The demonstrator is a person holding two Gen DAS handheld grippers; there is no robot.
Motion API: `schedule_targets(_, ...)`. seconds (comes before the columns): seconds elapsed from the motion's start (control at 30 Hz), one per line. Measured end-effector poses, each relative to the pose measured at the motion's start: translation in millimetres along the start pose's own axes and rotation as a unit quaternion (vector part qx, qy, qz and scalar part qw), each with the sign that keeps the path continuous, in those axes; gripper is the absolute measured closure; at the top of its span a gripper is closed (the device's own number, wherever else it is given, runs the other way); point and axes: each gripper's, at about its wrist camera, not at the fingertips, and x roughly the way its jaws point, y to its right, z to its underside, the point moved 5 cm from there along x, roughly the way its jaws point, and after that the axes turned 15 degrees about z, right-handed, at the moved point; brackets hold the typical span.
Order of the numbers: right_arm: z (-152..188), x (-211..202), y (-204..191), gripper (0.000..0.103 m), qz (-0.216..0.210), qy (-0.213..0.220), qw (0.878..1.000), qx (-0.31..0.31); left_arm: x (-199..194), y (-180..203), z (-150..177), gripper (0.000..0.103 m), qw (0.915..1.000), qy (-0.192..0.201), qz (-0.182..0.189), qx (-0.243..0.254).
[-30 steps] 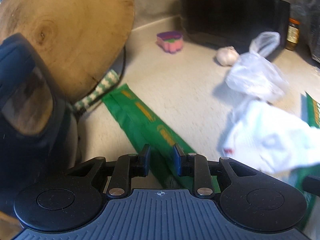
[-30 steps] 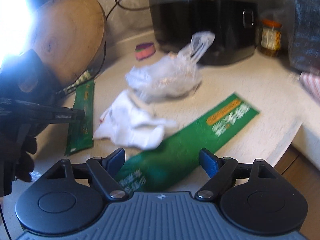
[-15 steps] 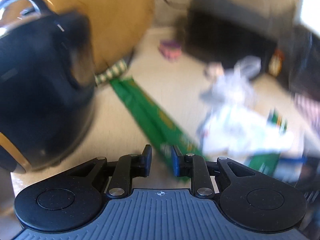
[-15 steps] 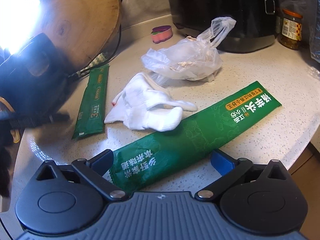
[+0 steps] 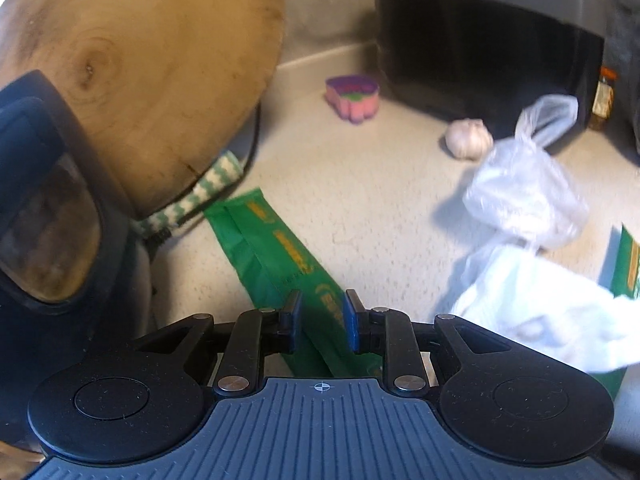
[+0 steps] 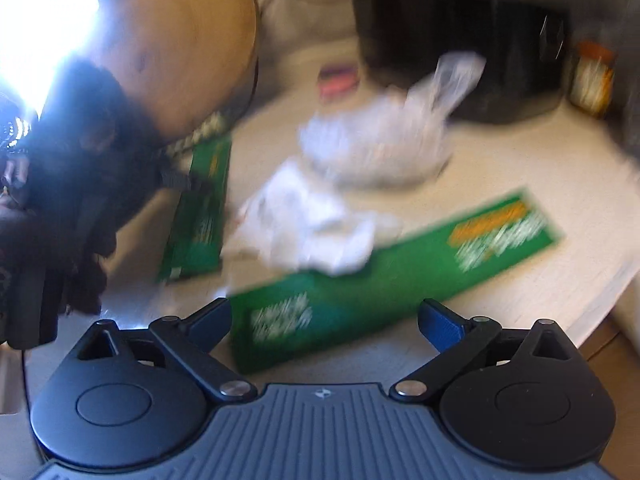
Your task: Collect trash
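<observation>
Left gripper (image 5: 322,320), jaws narrowly parted, straddles the light, floppy, slippery green wrapper (image 5: 280,252) running toward eleven o'clock; pinch across its flat near end.

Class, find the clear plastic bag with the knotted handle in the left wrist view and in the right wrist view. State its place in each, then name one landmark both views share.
Left wrist view: the clear plastic bag lies right of centre, by the garlic bulb.
Right wrist view: the bag lies above centre, blurred, before the black appliance.
Shared landmark: the round wooden board, upper left in both.
</observation>
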Motion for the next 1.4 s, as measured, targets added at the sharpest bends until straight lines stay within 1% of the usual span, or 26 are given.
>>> schedule_targets(0.07,-12,-12,6,0.003,0.037,0.044,0.998,0.003,1,-1,5,0.077,1.0,-0.008,0.0,0.006)
schedule_targets(0.13,-25,-17,16,0.003,0.064,0.073,0.995,0.02,1,-3,9,0.077,0.9999,-0.01,0.005,0.006)
schedule_targets(0.2,-36,-11,24,0.002,0.07,0.07,0.994,0.04,-4,-5,16,0.077,0.9998,-0.009,0.016,0.004)
schedule_targets(0.27,-44,-3,24,0.002,0.062,0.058,0.995,0.048,-10,-8,25,0.078,0.9996,-0.01,0.028,-0.001)
schedule_targets(0.37,-52,0,10,0.002,0.058,0.073,0.995,0.037,-24,-11,43,0.079,0.9992,-0.013,0.037,0.003)
schedule_targets(0.4,-55,0,5,0.002,0.054,0.078,0.995,0.035,-25,-13,48,0.079,0.9991,-0.019,0.036,0.004)
schedule_targets(0.43,-57,1,-2,0.002,0.046,0.079,0.995,0.031,-30,-16,53,0.08,0.9992,-0.016,0.037,0.003)
schedule_targets(0.5,-63,5,-20,0.002,0.024,0.076,0.997,0.02,-43,-22,61,0.081,0.9988,-0.01,0.041,-0.025)
schedule_targets(0.53,-66,8,-31,0.003,0.015,0.074,0.997,0.01,-53,-26,65,0.081,0.9976,0.001,0.052,-0.045)
schedule_targets(0.6,-69,13,-57,0.009,-0.01,0.074,0.997,-0.016,-75,-33,72,0.081,0.9947,0.023,0.064,-0.077)
schedule_targets(0.63,-70,18,-71,0.014,-0.023,0.068,0.997,-0.029,-86,-36,76,0.081,0.9932,0.031,0.068,-0.089)
schedule_targets(0.73,-68,34,-110,0.025,-0.057,0.037,0.996,-0.06,-119,-47,91,0.081,0.988,0.049,0.076,-0.125)
schedule_targets(0.77,-66,41,-123,0.027,-0.063,0.027,0.995,-0.072,-129,-51,96,0.081,0.9862,0.055,0.075,-0.137)
schedule_targets(0.8,-63,46,-133,0.028,-0.061,0.019,0.994,-0.084,-138,-57,101,0.081,0.9844,0.06,0.071,-0.149)
schedule_targets(0.9,-52,62,-152,0.037,-0.044,0.0,0.993,-0.11,-164,-72,111,0.081,0.9784,0.076,0.061,-0.182)
schedule_targets(0.97,-45,70,-158,0.053,-0.036,-0.022,0.992,-0.115,-179,-82,117,0.081,0.9739,0.088,0.055,-0.202)
schedule_targets(1.0,-43,70,-160,0.056,-0.028,-0.021,0.993,-0.116,-185,-88,120,0.081,0.9716,0.093,0.052,-0.211)
schedule_targets(1.07,-41,66,-163,0.072,-0.015,-0.024,0.992,-0.119,-190,-99,127,0.081,0.9674,0.1,0.05,-0.227)
schedule_targets(1.17,-40,54,-163,0.083,-0.013,-0.034,0.994,-0.107,-193,-113,139,0.081,0.96,0.099,0.054,-0.257)
schedule_targets(1.27,-34,34,-162,0.087,-0.006,-0.035,0.994,-0.107,-196,-124,151,0.081,0.9544,0.096,0.069,-0.274)
schedule_targets(1.4,-21,9,-162,0.087,-0.002,-0.046,0.995,-0.094,-195,-132,159,0.081,0.951,0.094,0.086,-0.282)
